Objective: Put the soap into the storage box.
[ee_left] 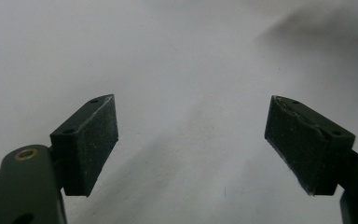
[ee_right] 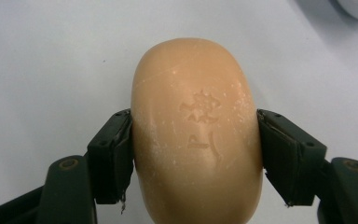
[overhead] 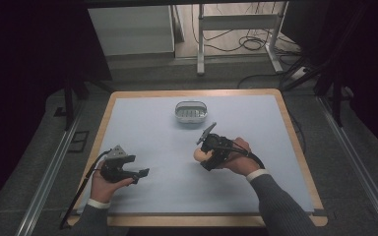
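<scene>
High view: your right gripper holds soap near the dish, whose contents are unclear. Left gripper view: your left gripper is spread apart above the mat. Right gripper view: both pads pinch the soap.

Soap smooth, waxy, scuffed; fingers matt, grainy.

The left hand holds the left gripper low at the near left, its jaws spread wide with nothing between them. The right hand, in a grey sleeve, holds the right gripper mid-right, its jaws pressed against both sides of a bar of soap.
</scene>
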The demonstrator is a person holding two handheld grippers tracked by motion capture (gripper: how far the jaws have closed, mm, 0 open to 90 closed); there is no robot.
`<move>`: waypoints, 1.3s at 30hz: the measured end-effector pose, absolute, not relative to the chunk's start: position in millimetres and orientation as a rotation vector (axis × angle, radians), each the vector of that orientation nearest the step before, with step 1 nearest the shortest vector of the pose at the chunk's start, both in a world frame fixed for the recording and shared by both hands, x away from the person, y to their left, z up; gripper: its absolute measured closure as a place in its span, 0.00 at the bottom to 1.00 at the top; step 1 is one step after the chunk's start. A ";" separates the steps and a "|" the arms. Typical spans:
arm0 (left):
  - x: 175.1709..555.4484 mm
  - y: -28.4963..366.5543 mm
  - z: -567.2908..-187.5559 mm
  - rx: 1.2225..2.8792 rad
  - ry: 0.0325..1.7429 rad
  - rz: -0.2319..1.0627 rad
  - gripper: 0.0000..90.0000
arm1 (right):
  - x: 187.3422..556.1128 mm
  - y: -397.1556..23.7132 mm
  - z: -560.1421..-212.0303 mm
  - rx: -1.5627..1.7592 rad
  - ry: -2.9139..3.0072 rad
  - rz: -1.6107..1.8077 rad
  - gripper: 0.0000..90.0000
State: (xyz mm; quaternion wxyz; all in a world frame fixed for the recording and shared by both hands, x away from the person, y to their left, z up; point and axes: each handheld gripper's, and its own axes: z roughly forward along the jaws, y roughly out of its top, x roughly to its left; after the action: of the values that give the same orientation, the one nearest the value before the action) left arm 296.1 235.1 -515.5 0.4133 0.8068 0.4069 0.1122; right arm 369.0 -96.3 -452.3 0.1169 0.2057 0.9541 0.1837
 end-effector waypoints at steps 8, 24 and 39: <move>296.6 234.2 -516.5 2.036 1.024 0.281 0.19 | 382.4 -99.1 -447.5 0.625 2.791 0.566 0.35; 295.9 232.8 -515.7 2.019 1.018 0.274 0.20 | 400.4 -102.8 -444.6 0.671 2.792 0.568 0.36; 296.9 230.7 -517.0 2.033 1.019 0.276 0.20 | 419.4 -106.4 -437.2 0.699 2.765 0.592 0.36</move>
State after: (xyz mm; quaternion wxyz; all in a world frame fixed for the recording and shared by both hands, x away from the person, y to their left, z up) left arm 296.9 230.7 -517.0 0.4126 0.8085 0.4051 0.1099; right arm 419.4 -106.4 -437.2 0.1141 0.2385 0.9431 0.2018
